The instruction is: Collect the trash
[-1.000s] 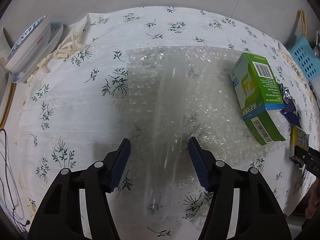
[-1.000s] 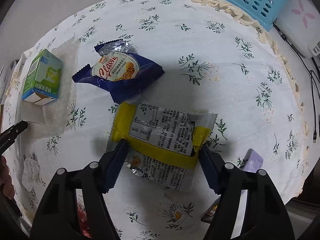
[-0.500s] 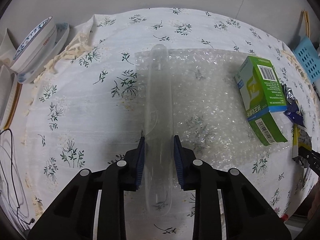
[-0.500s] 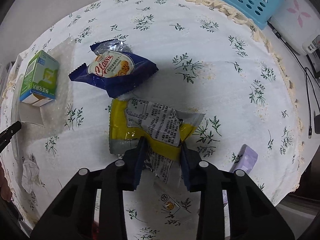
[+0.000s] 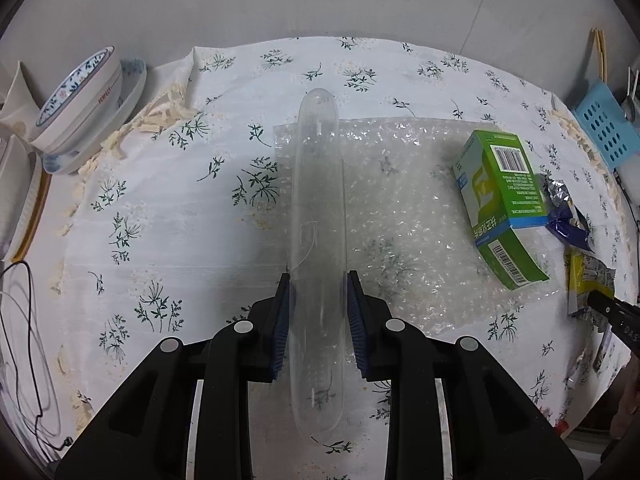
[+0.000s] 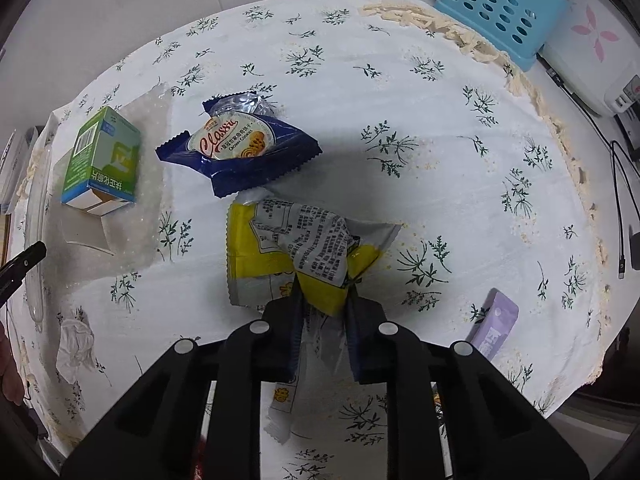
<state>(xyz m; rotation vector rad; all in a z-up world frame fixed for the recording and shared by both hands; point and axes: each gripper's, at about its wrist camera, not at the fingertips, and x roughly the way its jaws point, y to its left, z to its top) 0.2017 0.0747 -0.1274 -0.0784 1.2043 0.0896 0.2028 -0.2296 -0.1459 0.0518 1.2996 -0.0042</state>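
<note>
A table is covered by a white cloth printed with green sprigs (image 5: 168,208), its fringed edge lying near stacked patterned bowls (image 5: 76,108) on the left and a blue perforated basket (image 6: 500,8) on the right, with a plain pale wall behind. A sheet of bubble wrap (image 5: 408,216) is spread on the cloth, and a green carton (image 5: 500,200) lies on it. The left gripper (image 5: 316,280) is closed on a clear plastic tube (image 5: 318,184), which is pinched between both pads. The right gripper (image 6: 322,284), whose jaws have just been closing, is clamped on a crumpled yellow snack wrapper (image 6: 292,248). A blue cookie packet (image 6: 240,148) lies just beyond the wrapper, and a lilac sachet (image 6: 494,328) is seen near the table's edge.
</note>
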